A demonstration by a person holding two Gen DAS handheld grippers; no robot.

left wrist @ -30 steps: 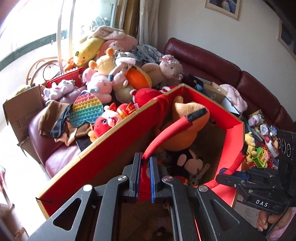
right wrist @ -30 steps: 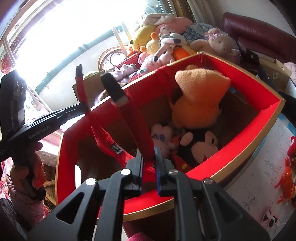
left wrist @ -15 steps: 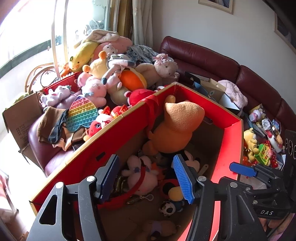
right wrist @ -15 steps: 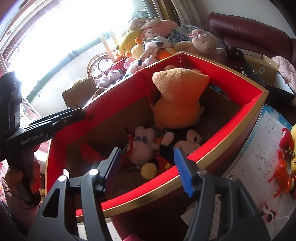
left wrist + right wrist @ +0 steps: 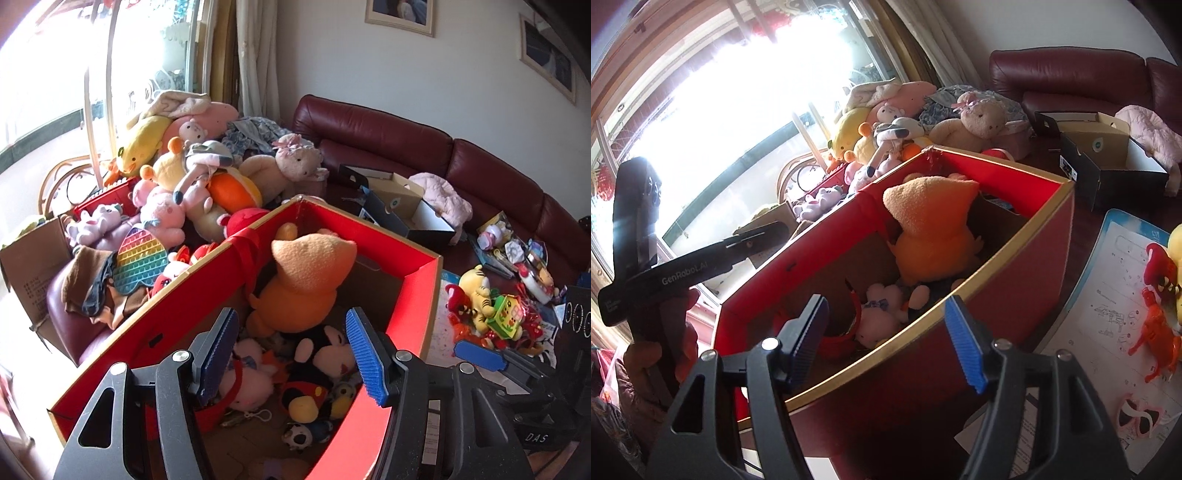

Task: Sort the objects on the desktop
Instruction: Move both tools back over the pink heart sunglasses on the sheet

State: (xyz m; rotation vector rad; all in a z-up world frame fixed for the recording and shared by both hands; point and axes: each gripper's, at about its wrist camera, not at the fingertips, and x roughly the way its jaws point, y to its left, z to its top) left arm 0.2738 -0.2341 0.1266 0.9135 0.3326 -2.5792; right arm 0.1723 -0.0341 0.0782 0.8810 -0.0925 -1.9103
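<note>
Cardboard red box (image 5: 417,295); fuzzy orange plush (image 5: 306,277); glossy leather sofa (image 5: 388,136).

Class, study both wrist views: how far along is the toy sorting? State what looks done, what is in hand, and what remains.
Done: the red box already holds the orange plush, a Mickey plush and a red strap. In hand: nothing; the left gripper and right gripper are both open. Left: the tiger plush, green toy and orange crab toy lie outside.
</note>
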